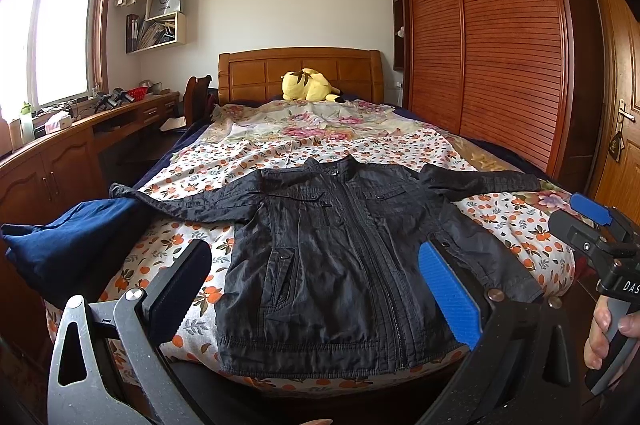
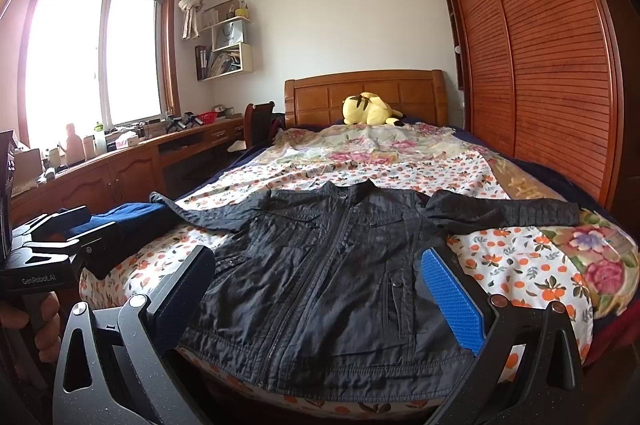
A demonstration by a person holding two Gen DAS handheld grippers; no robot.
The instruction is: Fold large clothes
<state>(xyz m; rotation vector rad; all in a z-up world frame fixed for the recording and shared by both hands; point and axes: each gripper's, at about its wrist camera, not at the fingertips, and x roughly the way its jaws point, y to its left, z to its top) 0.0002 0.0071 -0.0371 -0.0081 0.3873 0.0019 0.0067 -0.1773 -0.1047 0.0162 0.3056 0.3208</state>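
Both the left gripper [image 1: 316, 289] and right gripper [image 2: 320, 299] hover wide open and empty at the bed's foot. Ahead lies the black zipped nylon jacket [image 1: 340, 245], flat, front up, collar away, sleeves spread sideways, each gripper nearer its own sleeve.

A yellow plush toy [image 1: 308, 85] lies against the headboard [image 1: 300, 73] — wardrobe [image 1: 488, 41] right, desk [image 1: 80, 137] left.
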